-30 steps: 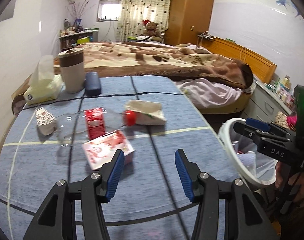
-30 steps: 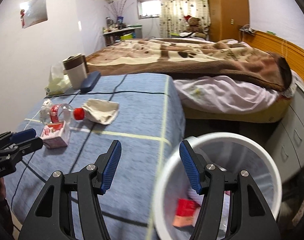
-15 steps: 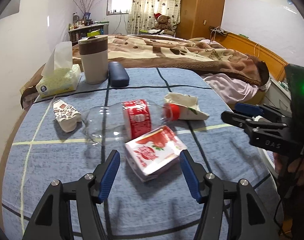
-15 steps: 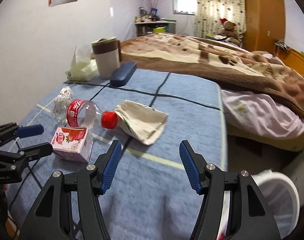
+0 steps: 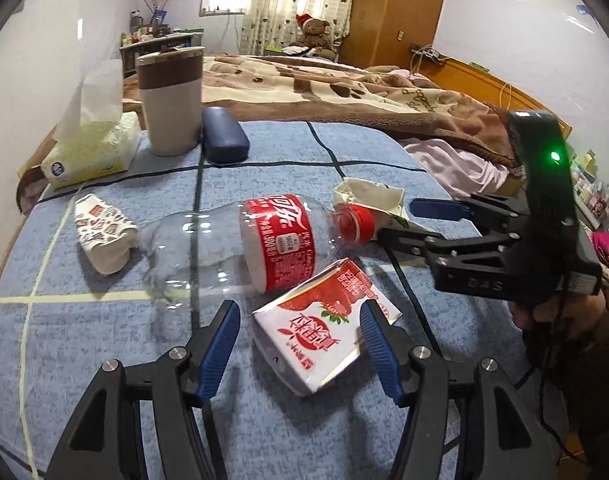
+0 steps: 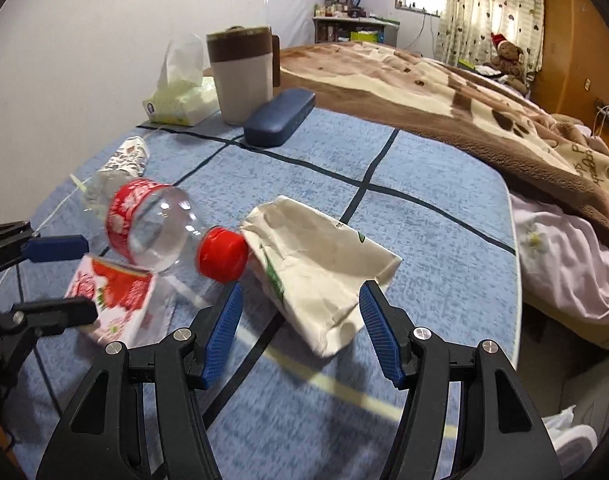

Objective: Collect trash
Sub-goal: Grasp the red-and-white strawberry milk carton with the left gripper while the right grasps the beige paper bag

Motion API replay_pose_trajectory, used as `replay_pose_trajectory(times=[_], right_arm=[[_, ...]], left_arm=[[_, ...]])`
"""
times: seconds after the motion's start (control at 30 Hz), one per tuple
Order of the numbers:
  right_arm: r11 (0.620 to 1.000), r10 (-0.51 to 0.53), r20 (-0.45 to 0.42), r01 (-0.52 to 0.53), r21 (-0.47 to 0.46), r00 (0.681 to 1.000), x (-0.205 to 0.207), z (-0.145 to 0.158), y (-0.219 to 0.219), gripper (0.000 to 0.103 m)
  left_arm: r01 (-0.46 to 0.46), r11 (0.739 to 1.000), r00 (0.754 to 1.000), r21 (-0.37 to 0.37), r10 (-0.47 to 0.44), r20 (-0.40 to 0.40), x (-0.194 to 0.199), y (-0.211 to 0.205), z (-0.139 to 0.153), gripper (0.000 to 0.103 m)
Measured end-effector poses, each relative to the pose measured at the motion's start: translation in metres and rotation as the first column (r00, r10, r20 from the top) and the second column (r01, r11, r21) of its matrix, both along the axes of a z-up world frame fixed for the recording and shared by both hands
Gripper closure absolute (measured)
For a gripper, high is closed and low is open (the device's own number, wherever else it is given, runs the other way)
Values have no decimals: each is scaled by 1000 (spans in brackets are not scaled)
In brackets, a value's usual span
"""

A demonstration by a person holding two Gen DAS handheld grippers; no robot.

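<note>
A: Bedroom, with a blue checked tablecloth (image 5: pixel 344 168) on the table and a bed under a brown blanket (image 5: pixel 344 92) behind it.

B: Nearest?

A: The left gripper (image 5: pixel 300 338), its jaws spread wide on either side of a strawberry milk carton (image 5: pixel 324 326) lying flat on the cloth. Neither blue pad seems to touch it. The right gripper (image 6: pixel 300 320) is also spread, its jaws flanking the near end of a crumpled white paper bag (image 6: pixel 320 268).

B: And past those?

A: A clear plastic bottle (image 5: pixel 240 244) with a red label and cap lies on its side, just behind the carton, the cap against the bag. To its left sits a crushed paper cup (image 5: pixel 104 238).

B: Farther back?

A: A tissue pack (image 5: pixel 92 152), a tall beige tumbler (image 5: pixel 170 104) with a brown band, and a dark blue glasses case (image 5: pixel 224 140) just beside it, all near the table's far edge.
</note>
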State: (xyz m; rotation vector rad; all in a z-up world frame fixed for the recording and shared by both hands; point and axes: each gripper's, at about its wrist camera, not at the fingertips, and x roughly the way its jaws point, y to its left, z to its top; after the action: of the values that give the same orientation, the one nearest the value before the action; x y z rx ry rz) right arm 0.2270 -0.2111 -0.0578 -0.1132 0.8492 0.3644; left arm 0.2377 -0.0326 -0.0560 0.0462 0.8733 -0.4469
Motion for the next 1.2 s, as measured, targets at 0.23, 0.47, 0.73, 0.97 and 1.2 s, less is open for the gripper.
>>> replay_pose_trajectory(times=[0.23, 0.47, 0.73, 0.97, 1.2], right_arm=[[1000, 23, -13, -23, 6, 1000, 6, -3, -1, 62], [1000, 24, -24, -23, 13, 999, 8, -2, -2, 90], [998, -10, -58, 13, 58, 998, 4, -2, -17, 92], [996, -16, -115, 26, 89, 993, -11, 0, -27, 92], [998, -29, -94, 34, 52, 995, -29, 0, -36, 83]], left_arm=[[39, 999, 999, 12, -39, -3, 7, -11, -4, 40], [79, 997, 997, 12, -78, -19, 5, -18, -4, 39], [140, 990, 990, 34, -139, -25, -15, -25, -1, 39], [189, 980, 982, 57, -187, -34, -36, -31, 1, 39], [239, 968, 970, 74, -234, -67, -53, -36, -2, 39]])
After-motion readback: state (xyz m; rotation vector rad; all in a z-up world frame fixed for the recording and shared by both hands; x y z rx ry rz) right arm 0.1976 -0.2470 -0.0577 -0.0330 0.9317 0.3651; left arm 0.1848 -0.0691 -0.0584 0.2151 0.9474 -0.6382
